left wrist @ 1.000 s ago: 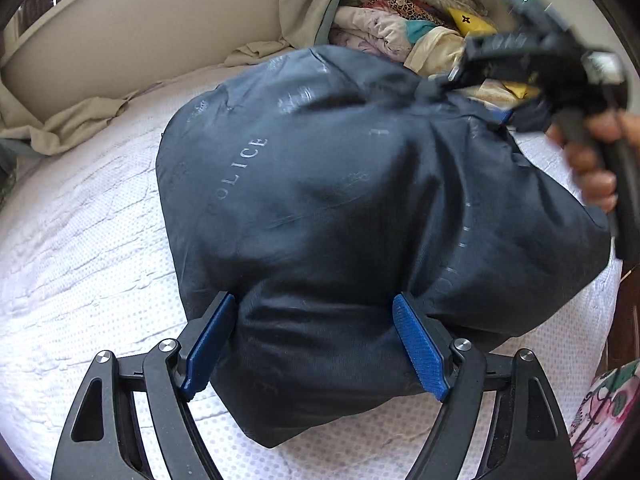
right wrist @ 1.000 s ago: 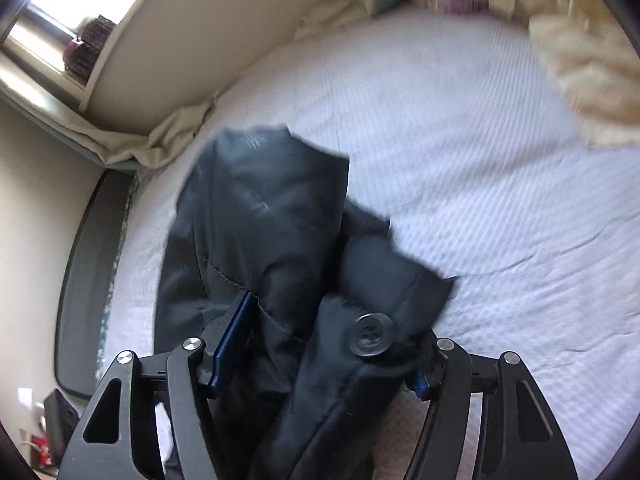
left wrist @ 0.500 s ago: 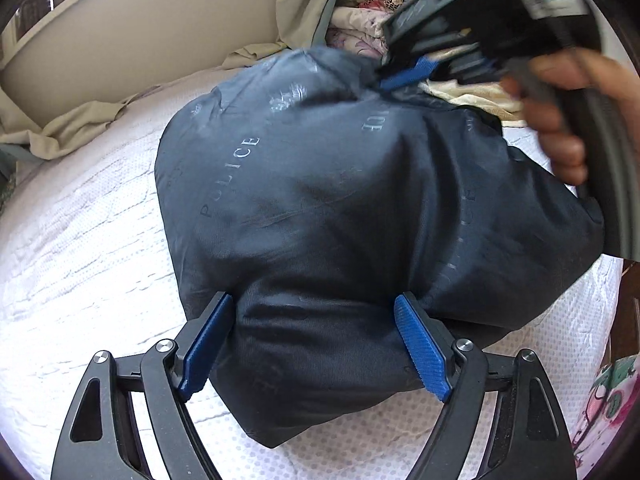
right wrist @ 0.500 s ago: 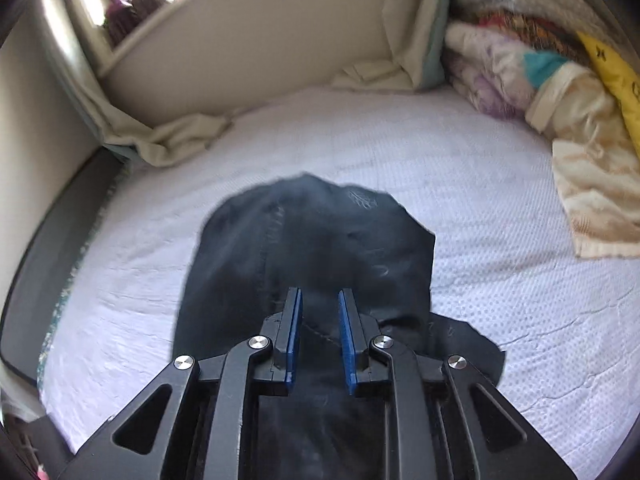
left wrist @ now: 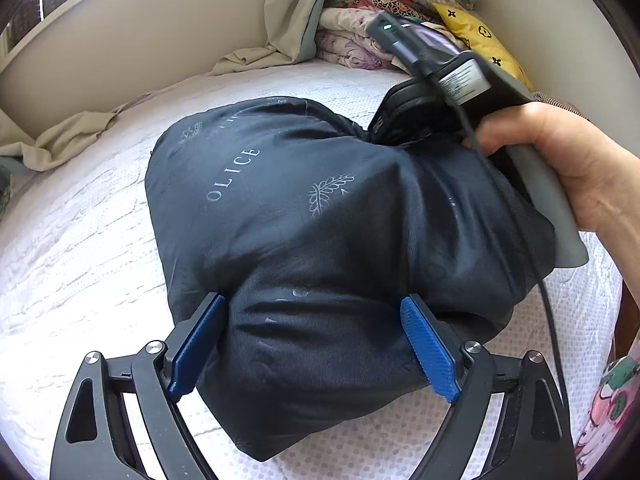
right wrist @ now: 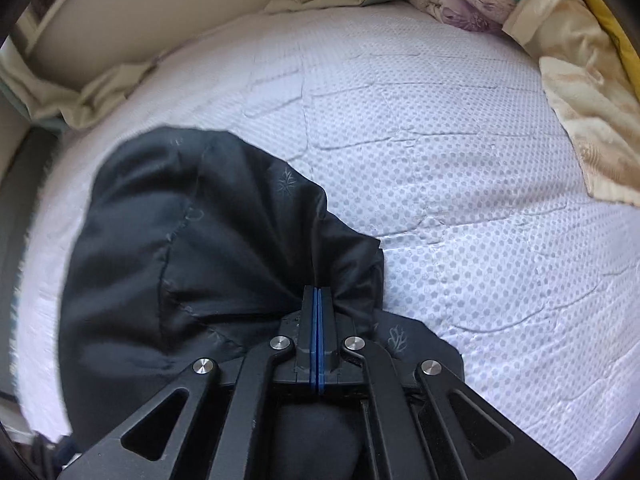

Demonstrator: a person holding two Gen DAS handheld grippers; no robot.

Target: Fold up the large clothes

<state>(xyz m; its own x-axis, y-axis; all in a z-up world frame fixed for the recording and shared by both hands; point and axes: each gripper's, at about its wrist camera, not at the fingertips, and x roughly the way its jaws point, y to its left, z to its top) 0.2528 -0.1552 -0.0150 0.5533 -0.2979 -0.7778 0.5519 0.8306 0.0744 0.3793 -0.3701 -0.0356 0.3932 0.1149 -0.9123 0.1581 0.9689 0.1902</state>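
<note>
A dark navy jacket (left wrist: 320,200) with "POLICE" printed on its lining lies bundled on the white bed (left wrist: 80,260). My left gripper (left wrist: 312,344) straddles the near end of the bundle. Its blue pads (left wrist: 196,344) press the fabric from both sides while the jaws are opening. A hand holds my right gripper (left wrist: 384,128) at the far right edge of the jacket, tips sunk in the cloth. In the right wrist view that gripper (right wrist: 317,292) is shut, and creases in the jacket (right wrist: 180,260) run into its closed pads.
Folded blankets (left wrist: 360,20) and a yellow cushion (left wrist: 480,36) are stacked at the bed's far end. A cream blanket (right wrist: 580,100) lies at the right. A crumpled beige sheet (left wrist: 72,140) runs along the wall. Bare mattress cover (right wrist: 440,160) lies beyond the jacket.
My right gripper let go of the thick jacket fold, came down on the jacket's far edge and shut on its fabric. The left gripper stayed put, its pads a little wider apart.
</note>
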